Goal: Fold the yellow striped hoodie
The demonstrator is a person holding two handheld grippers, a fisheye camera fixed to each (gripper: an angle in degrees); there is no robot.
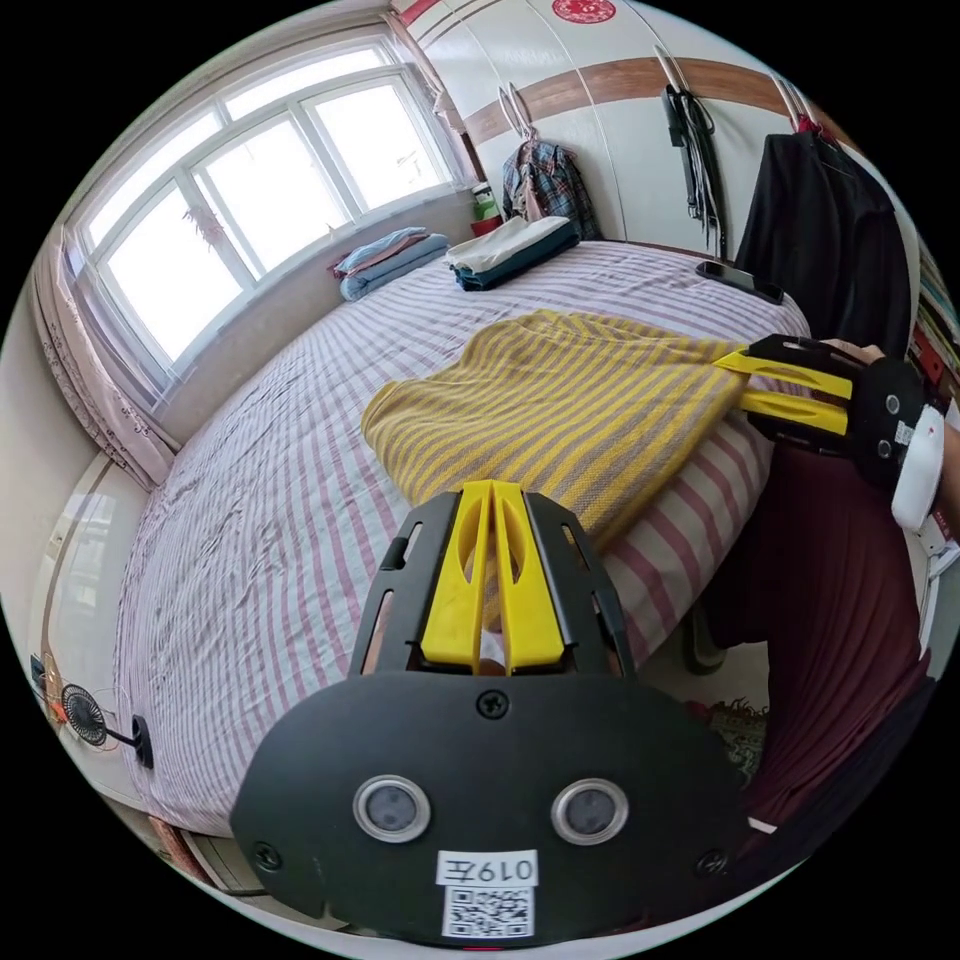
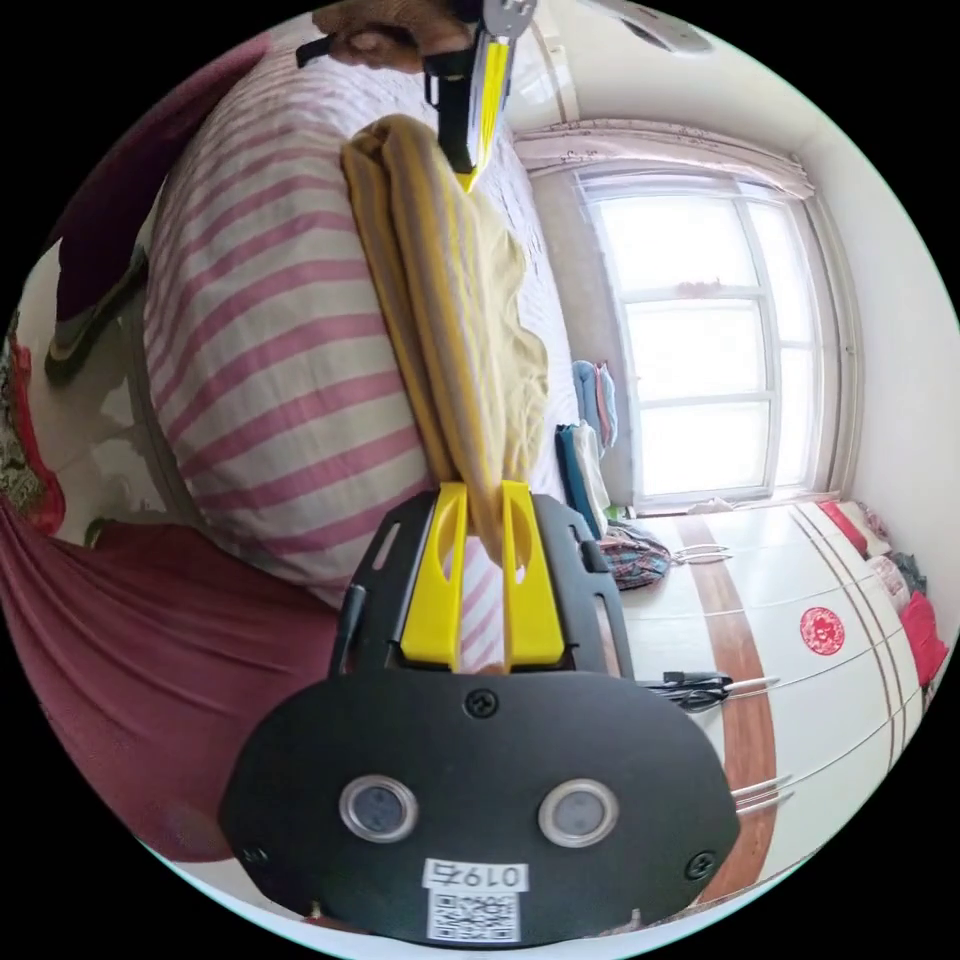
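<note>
The yellow striped hoodie (image 1: 560, 400) lies folded near the bed's edge on the pink-striped sheet (image 1: 260, 520). In the left gripper view my left gripper (image 1: 490, 487) is shut on the hoodie's near edge. My right gripper (image 1: 738, 382) comes in from the right, its yellow jaws pinching the hoodie's far corner. In the right gripper view the hoodie (image 2: 440, 300) stretches away as a thick folded band, and its end is clamped between the jaws of my right gripper (image 2: 485, 490). The left gripper (image 2: 468, 175) grips the band's other end at the top.
Folded piles of clothes (image 1: 510, 250) and bedding (image 1: 390, 262) sit at the bed's far side under the window. A black object (image 1: 740, 280) lies on the bed's corner. Clothes hang on the wardrobe (image 1: 820, 220). A person in maroon clothing (image 1: 840, 600) stands against the bed.
</note>
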